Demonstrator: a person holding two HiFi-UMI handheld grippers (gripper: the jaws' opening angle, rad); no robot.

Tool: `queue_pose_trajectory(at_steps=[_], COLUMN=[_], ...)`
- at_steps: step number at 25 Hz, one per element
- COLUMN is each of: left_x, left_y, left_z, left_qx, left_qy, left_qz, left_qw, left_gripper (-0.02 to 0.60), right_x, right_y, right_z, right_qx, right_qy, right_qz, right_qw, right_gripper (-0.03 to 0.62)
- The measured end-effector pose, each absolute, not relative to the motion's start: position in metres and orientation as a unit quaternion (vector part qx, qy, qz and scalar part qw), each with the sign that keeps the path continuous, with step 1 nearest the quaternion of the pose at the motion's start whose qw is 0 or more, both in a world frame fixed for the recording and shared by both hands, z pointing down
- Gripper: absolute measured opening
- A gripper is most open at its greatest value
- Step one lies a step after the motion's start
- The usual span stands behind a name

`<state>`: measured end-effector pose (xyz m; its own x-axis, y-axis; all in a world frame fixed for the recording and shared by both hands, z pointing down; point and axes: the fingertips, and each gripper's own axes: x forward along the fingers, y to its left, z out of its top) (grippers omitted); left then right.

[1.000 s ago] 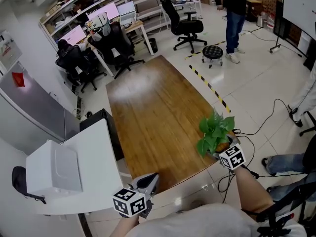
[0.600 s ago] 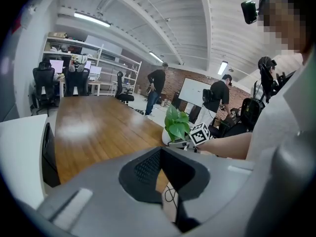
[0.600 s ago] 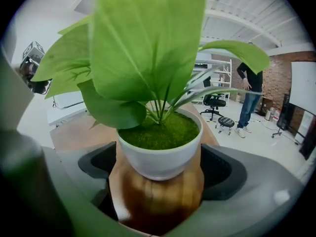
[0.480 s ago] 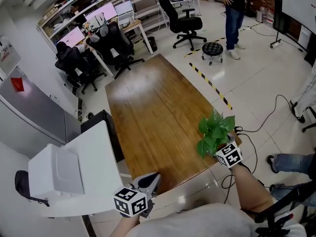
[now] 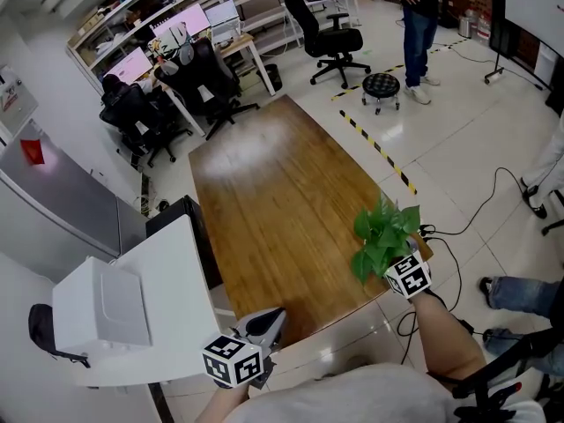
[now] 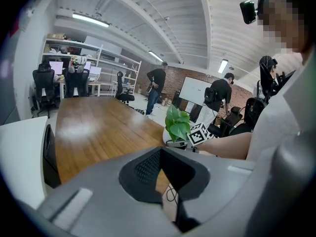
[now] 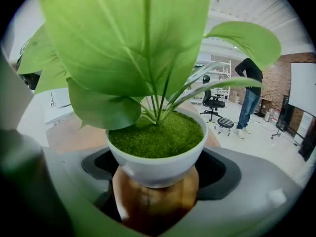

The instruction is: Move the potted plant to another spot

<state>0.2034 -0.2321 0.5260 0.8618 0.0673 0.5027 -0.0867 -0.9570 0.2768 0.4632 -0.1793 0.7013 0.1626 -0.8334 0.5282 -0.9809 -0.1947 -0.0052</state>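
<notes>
At the brown wooden desk's (image 5: pixel 273 192) near-right corner, fingers of the right gripper (image 7: pixel 155 197) clasp the leafy green potted plant (image 5: pixel 381 234) in its white bowl; the move seems barely begun. The left gripper (image 6: pixel 166 180) is closed, empty.

Office: desks with monitors (image 5: pixel 182 23), swivel chairs (image 5: pixel 330 40).
</notes>
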Motion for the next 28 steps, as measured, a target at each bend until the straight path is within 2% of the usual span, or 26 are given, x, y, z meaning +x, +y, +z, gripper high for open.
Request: queue_pose_trajectory(at_steps=[28], left_x=[0.2069], left_y=[-0.2309], left_z=[0.5254], left_qx=[0.954], left_qy=[-0.004], left_qz=[0.265], left_qw=[0.14], left_gripper=[-0.002], right_x=[0.4611], right_y=[-0.1788], right_z=[0.7086], right_qx=[0.739], right_qy=[-0.611], right_qz=[0.216], right_qw=[0.185], right_gripper=[0.459])
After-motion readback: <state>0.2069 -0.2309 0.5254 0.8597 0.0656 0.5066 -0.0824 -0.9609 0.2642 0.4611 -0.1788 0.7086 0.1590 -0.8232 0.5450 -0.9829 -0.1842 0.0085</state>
